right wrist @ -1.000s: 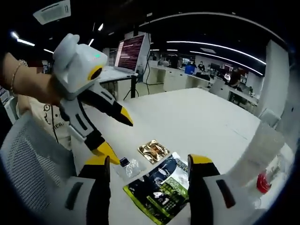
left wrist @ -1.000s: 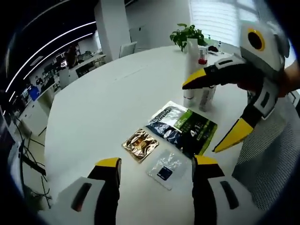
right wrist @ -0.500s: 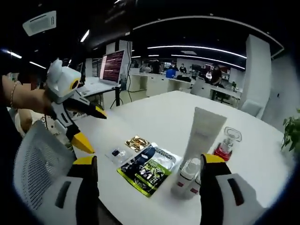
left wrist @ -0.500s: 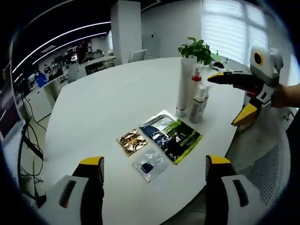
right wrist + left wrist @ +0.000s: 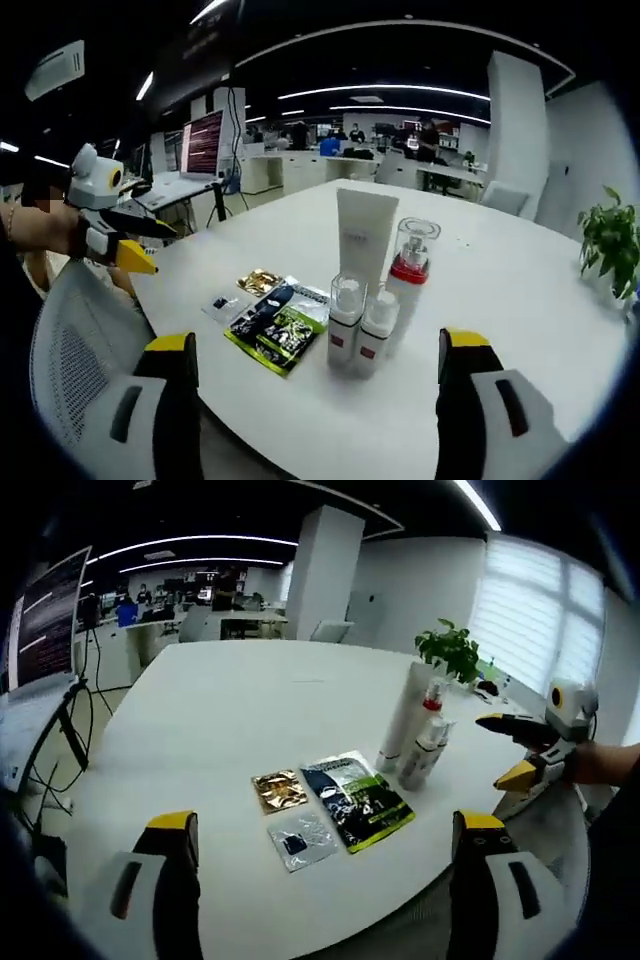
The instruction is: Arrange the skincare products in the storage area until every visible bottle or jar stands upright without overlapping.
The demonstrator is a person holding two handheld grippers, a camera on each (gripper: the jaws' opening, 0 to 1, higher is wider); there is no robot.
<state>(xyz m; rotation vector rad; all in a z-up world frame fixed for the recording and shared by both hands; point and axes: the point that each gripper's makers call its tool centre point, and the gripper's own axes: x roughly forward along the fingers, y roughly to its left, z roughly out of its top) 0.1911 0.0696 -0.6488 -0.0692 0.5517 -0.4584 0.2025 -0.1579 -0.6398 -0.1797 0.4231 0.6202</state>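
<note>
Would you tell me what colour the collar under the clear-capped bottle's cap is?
Red; the clear-capped bottle shows it best in the right gripper view.

A white bench carries a tall tube, a red-collared bottle and two small pump bottles, all upright. At their 9 o'clock lie a green sachet, a gold sachet and a clear packet.

Print on the green sachet too small to read; monitor cut off.
</note>
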